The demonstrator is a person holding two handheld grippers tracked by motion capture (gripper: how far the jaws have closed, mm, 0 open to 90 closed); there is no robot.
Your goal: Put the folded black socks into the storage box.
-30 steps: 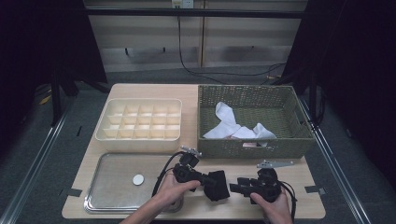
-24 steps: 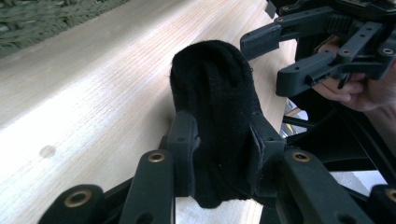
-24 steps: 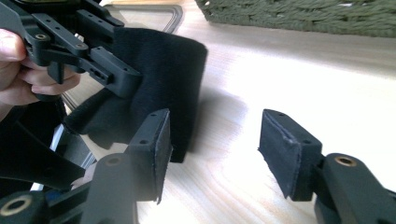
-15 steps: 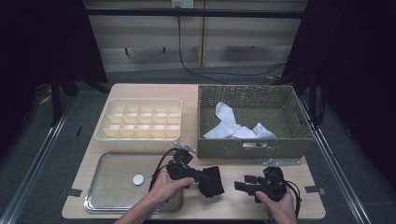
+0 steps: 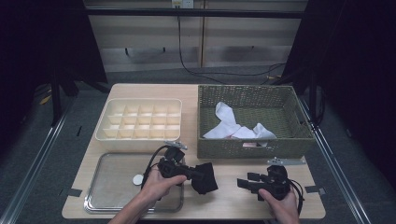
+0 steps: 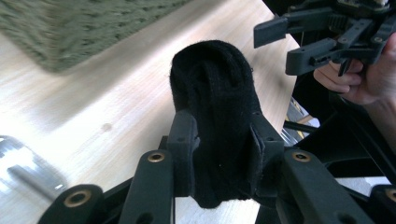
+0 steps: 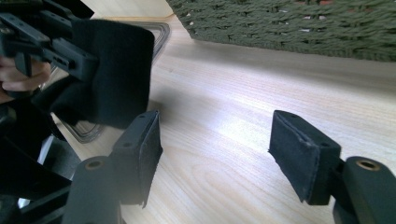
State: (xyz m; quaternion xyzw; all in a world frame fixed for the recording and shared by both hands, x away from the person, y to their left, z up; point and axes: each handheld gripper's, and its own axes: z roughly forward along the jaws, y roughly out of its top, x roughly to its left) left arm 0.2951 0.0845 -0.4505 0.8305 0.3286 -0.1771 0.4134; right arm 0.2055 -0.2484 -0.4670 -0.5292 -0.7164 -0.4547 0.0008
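A black folded cloth (image 5: 204, 178) hangs just above the wooden table (image 5: 224, 200), with my left gripper (image 5: 198, 174) shut on it. In the left gripper view both pads clamp the black cloth (image 6: 215, 84), and its rounded end sticks out past the left gripper (image 6: 223, 140). My right gripper (image 5: 243, 182) stands to the right of the cloth, apart from it. In the right gripper view the right gripper (image 7: 217, 144) is open over bare wood. Its jaws have just been opening and nothing lies between them. The cloth (image 7: 116, 70) shows at upper left there.
A green wicker basket (image 5: 254, 147) with white cloths (image 5: 229, 122) stands at the back right. At the back left is a cream compartment box (image 5: 140, 122). A metal tray (image 5: 107, 186) with a small white disc (image 5: 137, 178) lies at the front left.
The two grippers were together at the black cloth. The right one has let go and drawn off to the right. The left has lifted the cloth a little and shifted left.
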